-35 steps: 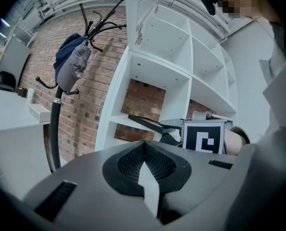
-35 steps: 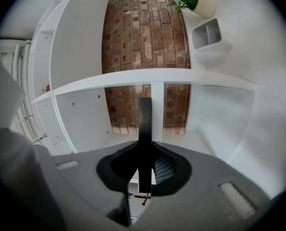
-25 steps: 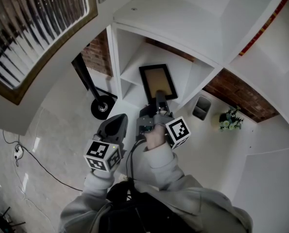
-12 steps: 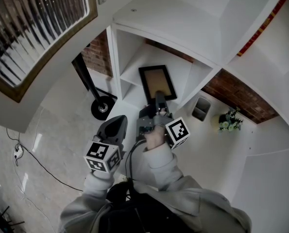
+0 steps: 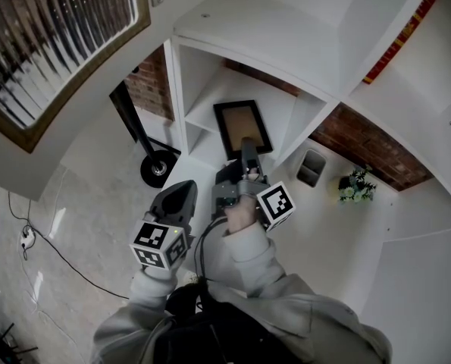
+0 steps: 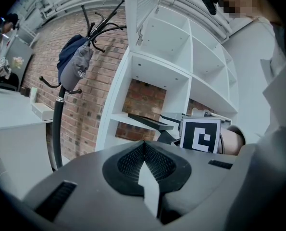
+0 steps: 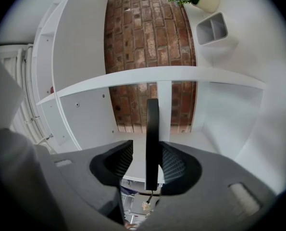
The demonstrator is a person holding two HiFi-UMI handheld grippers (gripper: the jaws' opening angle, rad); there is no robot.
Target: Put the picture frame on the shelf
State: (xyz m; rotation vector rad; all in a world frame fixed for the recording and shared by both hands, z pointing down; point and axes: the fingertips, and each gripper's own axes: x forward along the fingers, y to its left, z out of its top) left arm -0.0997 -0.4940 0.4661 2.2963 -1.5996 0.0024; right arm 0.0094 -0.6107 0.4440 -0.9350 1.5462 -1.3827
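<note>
The picture frame [image 5: 242, 127], black with a tan middle, rests in a compartment of the white shelf [image 5: 286, 112]. In the left gripper view the frame [image 6: 150, 121] shows as a dark slab lying nearly flat on a shelf board. My right gripper [image 5: 248, 149] reaches to its near edge. In the right gripper view the frame [image 7: 152, 138] stands edge-on between the jaws of my right gripper [image 7: 146, 154]. The jaws are opening, with a gap at each pad. My left gripper [image 5: 183, 194] hangs back to the left, shut and empty [image 6: 143, 150].
A coat stand's round base [image 5: 158, 167] sits left of the shelf, and its pole [image 6: 61, 105] carries a grey-blue cap. A small grey bin [image 5: 314, 167] and a potted plant [image 5: 357, 186] stand on the white surface to the right. A cable [image 5: 28, 237] lies on the floor.
The frame and my right gripper stay in the same shelf compartment. The view has shifted slightly. My left gripper has not moved.
</note>
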